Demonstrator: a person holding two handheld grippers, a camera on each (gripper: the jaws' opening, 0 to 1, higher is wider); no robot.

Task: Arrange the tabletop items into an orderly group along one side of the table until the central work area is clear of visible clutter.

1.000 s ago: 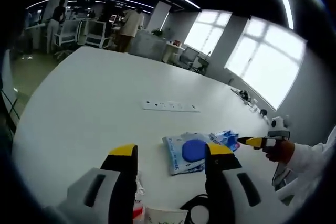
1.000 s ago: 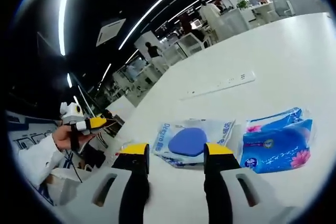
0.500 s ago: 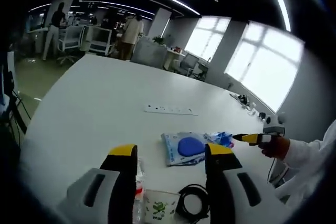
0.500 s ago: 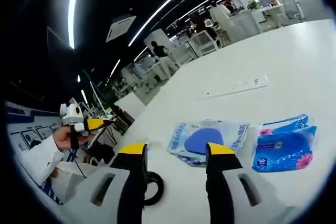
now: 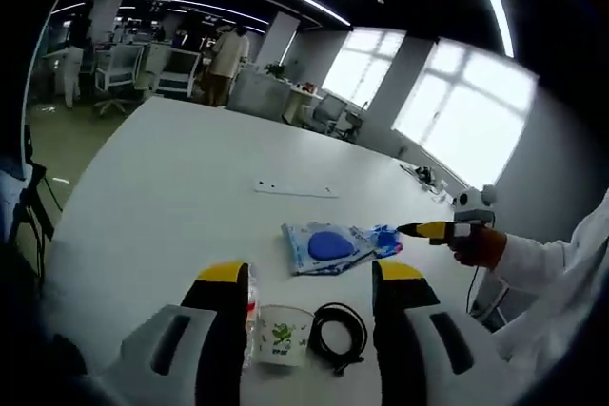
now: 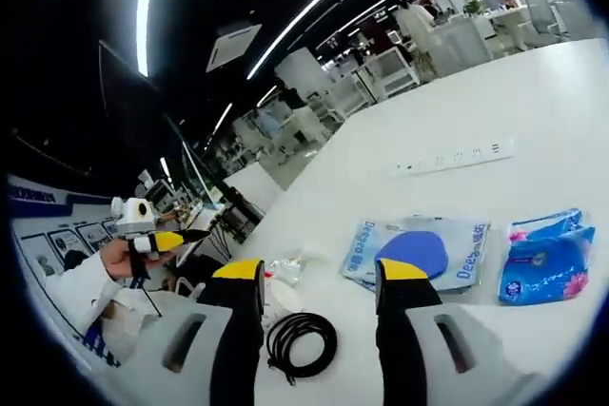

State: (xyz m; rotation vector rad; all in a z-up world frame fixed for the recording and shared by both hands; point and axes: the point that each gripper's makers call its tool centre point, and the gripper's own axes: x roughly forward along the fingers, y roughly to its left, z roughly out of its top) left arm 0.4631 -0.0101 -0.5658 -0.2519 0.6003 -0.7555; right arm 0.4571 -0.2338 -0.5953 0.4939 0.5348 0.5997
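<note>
Table [image 5: 143,197]: white, long, its middle mostly bare; the clutter sits in a loose cluster near the person's edge.
Power strip [image 5: 290,189]: lies flat farther up the table, well apart from the cluster, long axis across the left gripper view.
Wipes pack [image 5: 324,246]: white with a blue oval, flat, ahead of the left gripper [image 5: 309,278] and a little toward its right jaw.
Tissue pack [image 6: 544,261]: blue, just beside the wipes pack on the side toward the right hand; in the right gripper view it lies right of the right gripper [image 6: 319,278].
Cable [image 5: 339,335]: black coil, close in front of the left gripper, between its jaws and nearer the right one; its loop lies flat.
Cup [image 5: 281,335]: paper, upright, touching or just beside the cable, between the left gripper's jaws.
Small wrapper [image 6: 284,268]: clear, crumpled, near the cup; details too small to tell.
Left gripper: jaws wide, holding nothing.
Right gripper: jaws wide, holding nothing.
Key relation: cup and cable are nearest the left gripper, straight ahead; I judge that hand better placed for them, the right for the tissue pack.
</note>
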